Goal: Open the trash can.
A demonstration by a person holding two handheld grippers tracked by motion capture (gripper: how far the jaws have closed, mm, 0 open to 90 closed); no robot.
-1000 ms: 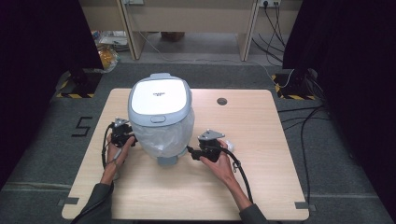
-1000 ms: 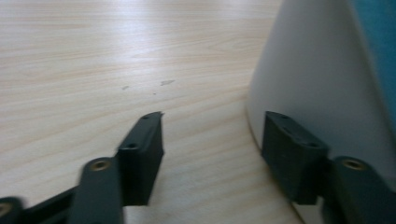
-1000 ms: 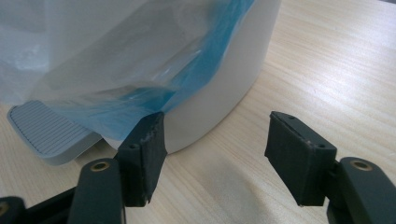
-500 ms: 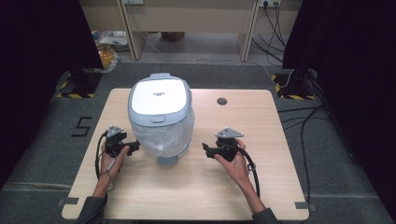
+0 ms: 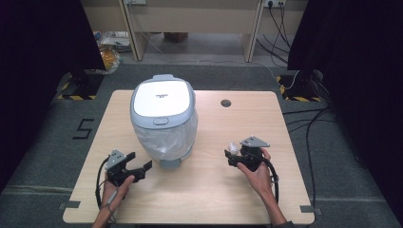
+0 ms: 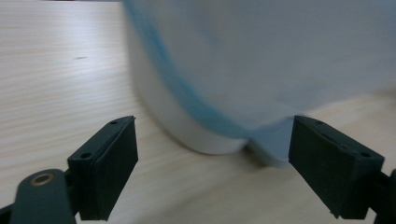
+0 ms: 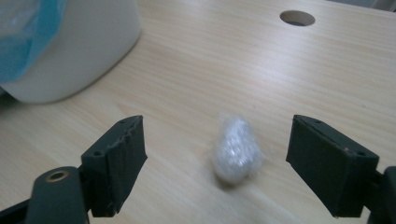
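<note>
A small bin with a white lid (image 5: pixel 162 98) stands on the wooden table (image 5: pixel 247 118), lined with a thin plastic bag (image 5: pixel 164 138) that hangs over its sides. My left gripper (image 5: pixel 144 169) lies low at the bin's front left. Its jaws have just been opening and stand apart with nothing between them. In the left gripper view its jaws (image 6: pixel 213 120) face the bin's base (image 6: pixel 187 126). My right gripper (image 5: pixel 231 156) is to the bin's right, and its jaws have also just been opening. A crumpled clear plastic wad (image 7: pixel 236 150) lies on the table between them, untouched.
A round cable hole (image 5: pixel 226 102) sits in the table behind the right hand. Cables (image 5: pixel 304 128) run over the grey floor on the right. A "5" mark (image 5: pixel 83 128) is on the floor at the left. Bare tabletop lies in front of the bin.
Both hands drew away from the bin's bagged sides, the left outward and toward the front, the right outward. Both pairs of jaws widened. The plastic wad now lies by the right gripper.
</note>
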